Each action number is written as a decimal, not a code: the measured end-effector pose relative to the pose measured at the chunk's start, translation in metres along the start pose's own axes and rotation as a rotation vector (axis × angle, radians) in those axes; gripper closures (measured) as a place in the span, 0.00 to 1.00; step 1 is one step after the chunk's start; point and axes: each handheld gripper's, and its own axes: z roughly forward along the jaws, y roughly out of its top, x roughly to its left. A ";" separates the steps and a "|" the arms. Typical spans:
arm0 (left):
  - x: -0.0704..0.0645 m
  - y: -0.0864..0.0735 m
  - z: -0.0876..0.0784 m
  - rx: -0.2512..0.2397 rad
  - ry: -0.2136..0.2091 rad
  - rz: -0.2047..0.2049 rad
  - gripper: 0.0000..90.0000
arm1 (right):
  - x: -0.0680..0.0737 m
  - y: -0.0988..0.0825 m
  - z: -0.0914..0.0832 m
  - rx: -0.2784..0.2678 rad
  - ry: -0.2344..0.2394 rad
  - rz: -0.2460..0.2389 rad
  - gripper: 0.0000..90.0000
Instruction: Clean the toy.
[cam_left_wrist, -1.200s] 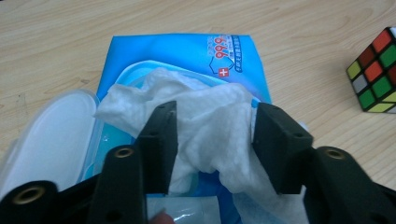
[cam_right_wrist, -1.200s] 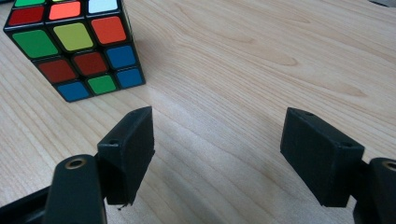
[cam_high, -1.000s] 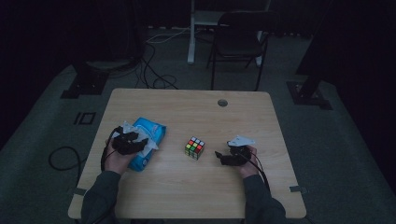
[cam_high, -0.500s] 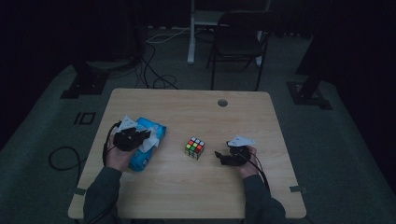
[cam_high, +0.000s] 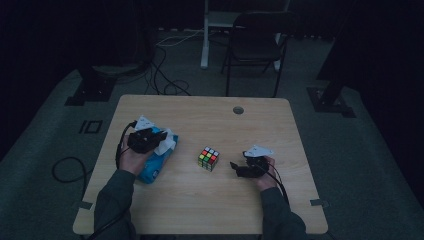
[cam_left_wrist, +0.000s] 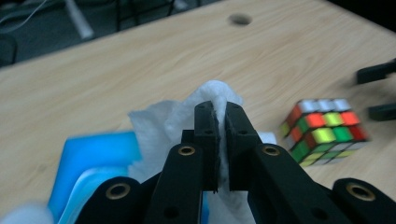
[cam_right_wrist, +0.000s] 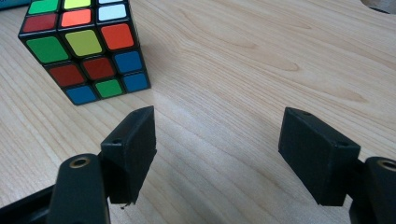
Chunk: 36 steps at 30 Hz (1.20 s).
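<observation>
A blue tissue pack (cam_high: 152, 167) lies at the table's left, also in the left gripper view (cam_left_wrist: 98, 149). My left gripper (cam_high: 159, 142) is shut on a white tissue (cam_left_wrist: 163, 119) that stands up out of the pack (cam_high: 169, 140), pinched between its jaws (cam_left_wrist: 220, 109). A scrambled puzzle cube (cam_high: 208, 158) sits mid-table (cam_left_wrist: 327, 130) (cam_right_wrist: 84, 46). My right gripper (cam_high: 235, 167) rests just right of the cube, open (cam_right_wrist: 219, 116). Its jaws have narrowed a little, with bare wood between them.
The wooden table (cam_high: 250, 125) has a round cable hole (cam_high: 238, 109) near its far edge. A dark chair (cam_high: 255, 45) and a white post stand behind the table. Cables lie on the floor at the left (cam_high: 65, 167).
The left gripper has shut on the tissue and risen slightly, drawing white tissue up out of the pack. The right hand has stayed put.
</observation>
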 end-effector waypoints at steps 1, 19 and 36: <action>0.002 -0.004 -0.001 0.000 0.007 -0.012 0.96 | 0.000 0.000 0.000 -0.002 0.000 0.002 0.31; 0.024 -0.024 0.017 0.088 0.213 -0.037 0.48 | 0.002 0.000 0.002 0.005 0.006 -0.010 0.31; 0.027 -0.020 0.034 0.206 0.182 -0.024 0.85 | 0.004 0.002 0.002 -0.001 0.007 -0.002 0.31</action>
